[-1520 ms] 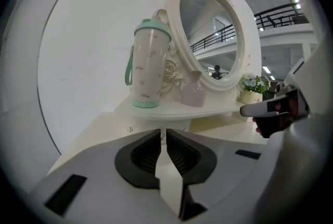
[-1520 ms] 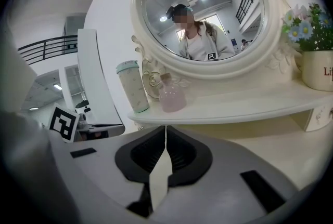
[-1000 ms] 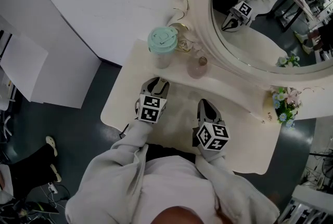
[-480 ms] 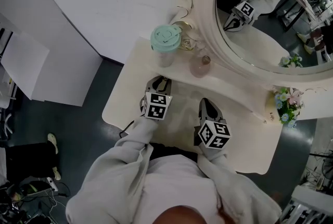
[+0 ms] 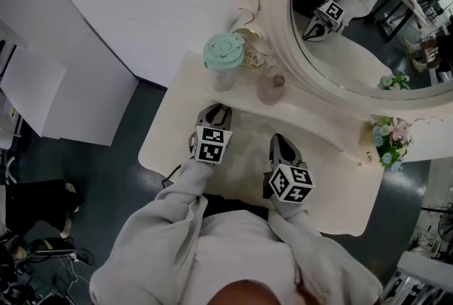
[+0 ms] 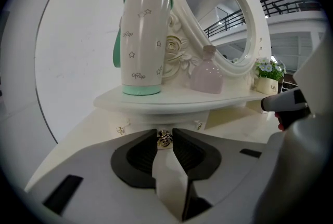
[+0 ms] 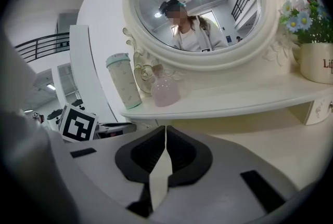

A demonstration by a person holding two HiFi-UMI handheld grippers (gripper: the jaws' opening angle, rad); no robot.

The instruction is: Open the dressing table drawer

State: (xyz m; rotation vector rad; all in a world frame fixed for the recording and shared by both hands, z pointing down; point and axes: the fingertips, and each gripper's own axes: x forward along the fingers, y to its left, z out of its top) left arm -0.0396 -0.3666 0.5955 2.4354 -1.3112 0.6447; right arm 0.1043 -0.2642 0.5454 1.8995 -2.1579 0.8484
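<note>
The cream dressing table (image 5: 161, 137) has a small drawer front (image 6: 161, 120) under its raised shelf, with a tiny metal knob (image 6: 165, 138). My left gripper (image 6: 165, 135) reaches under that shelf. Its jaws have just been closing, and the knob now sits pinched between their tips. In the head view the left gripper (image 5: 214, 112) points at the shelf below the mint cup. My right gripper (image 5: 281, 143) hovers over the tabletop to the right, apart from the drawer. In its own view the right gripper (image 7: 165, 129) is shut with nothing in it.
On the shelf stand a mint-lidded cup (image 6: 143, 41), a pink bottle (image 6: 207, 75) and a flower pot (image 5: 386, 144). The oval mirror (image 5: 368, 27) rises behind them. Two more small knobs (image 6: 120, 129) flank the held one. A white wall is at the left.
Both grippers stay in the same places over the table; the head view has shifted only slightly. A foot on the floor at the lower left has moved away.
</note>
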